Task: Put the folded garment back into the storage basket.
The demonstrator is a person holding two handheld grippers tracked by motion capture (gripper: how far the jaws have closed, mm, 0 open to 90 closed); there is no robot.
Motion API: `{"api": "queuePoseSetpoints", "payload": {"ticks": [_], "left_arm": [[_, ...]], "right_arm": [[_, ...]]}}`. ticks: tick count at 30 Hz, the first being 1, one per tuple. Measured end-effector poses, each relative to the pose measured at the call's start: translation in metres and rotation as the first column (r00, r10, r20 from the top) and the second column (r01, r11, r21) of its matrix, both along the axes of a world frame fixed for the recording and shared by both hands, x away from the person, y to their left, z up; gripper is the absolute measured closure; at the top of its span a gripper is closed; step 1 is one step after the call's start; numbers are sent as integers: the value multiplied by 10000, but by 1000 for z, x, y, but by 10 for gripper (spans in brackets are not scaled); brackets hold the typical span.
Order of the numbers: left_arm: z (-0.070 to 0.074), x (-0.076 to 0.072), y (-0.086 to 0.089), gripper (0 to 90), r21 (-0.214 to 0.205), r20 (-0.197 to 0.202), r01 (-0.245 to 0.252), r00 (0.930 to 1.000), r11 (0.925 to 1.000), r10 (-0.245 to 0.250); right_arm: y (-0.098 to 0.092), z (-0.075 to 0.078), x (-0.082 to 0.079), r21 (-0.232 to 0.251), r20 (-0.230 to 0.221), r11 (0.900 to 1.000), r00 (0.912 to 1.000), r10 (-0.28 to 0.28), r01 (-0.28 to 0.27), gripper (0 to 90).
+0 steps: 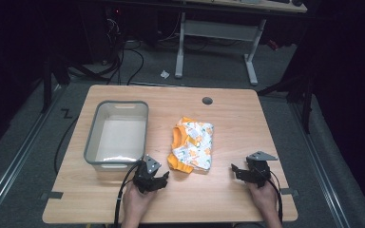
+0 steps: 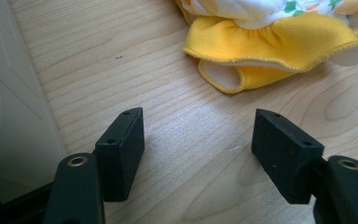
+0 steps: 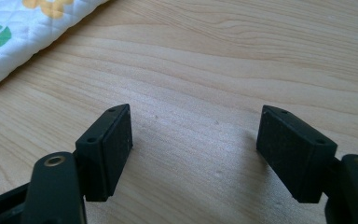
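Note:
A folded piece of baby clothing (image 1: 192,145), white with orange and green prints and a yellow-orange trim, lies in the middle of the wooden table (image 1: 228,118). My left gripper (image 1: 158,178) rests near the front edge, just left of and below the garment, its jaws open with nothing between them. In the left gripper view the yellow hem (image 2: 270,42) lies a short way ahead of that gripper (image 2: 198,149). My right gripper (image 1: 235,171) sits at the front right, open and empty. The right gripper view has the quilted white cloth (image 3: 23,32) at upper left, beyond that gripper (image 3: 193,149).
A grey-rimmed white plastic bin (image 1: 118,133) stands empty at the table's left, its wall (image 2: 9,102) close beside my left gripper. A round cable hole (image 1: 207,100) sits near the far edge. Beyond the table are a desk frame (image 1: 216,42) and cables on the floor.

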State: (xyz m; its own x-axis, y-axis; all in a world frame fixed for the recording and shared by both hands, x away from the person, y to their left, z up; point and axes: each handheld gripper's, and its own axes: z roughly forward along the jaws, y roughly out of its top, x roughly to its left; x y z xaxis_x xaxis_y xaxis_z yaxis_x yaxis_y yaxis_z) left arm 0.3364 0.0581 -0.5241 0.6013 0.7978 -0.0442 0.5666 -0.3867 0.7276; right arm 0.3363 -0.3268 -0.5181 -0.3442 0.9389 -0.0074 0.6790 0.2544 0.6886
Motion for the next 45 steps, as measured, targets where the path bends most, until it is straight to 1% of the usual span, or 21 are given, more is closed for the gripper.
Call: {"api": "queuePoseSetpoints", "payload": {"ticks": [20, 23, 35, 38, 41, 45], "left_arm": [[0, 0, -1, 345, -4, 9, -55, 10000, 10000, 55], [0, 0, -2, 317, 26, -31, -53, 10000, 10000, 53], [0, -1, -3, 302, 42, -40, -57, 10000, 10000, 57], [0, -1, -4, 291, 5, -68, -74, 9999, 10000, 74], [1, 1, -5, 272, -1, -249, -16, 9997, 10000, 16], [1, 0, -6, 270, 21, -240, 101, 9997, 9999, -101]], "right_arm": [[0, 0, 0, 4, -11, 10000, 10000, -18, 18, 270], [0, 0, 0, 3, -4, 10000, 10000, 11, -11, 270], [0, 0, 0, 7, -8, 10000, 10000, 11, -11, 270], [0, 0, 0, 2, -4, 10000, 10000, 7, -7, 270], [0, 0, 0, 9, -13, 10000, 10000, -3, 3, 270], [0, 0, 0, 6, -6, 10000, 10000, 10, -10, 270]]}}
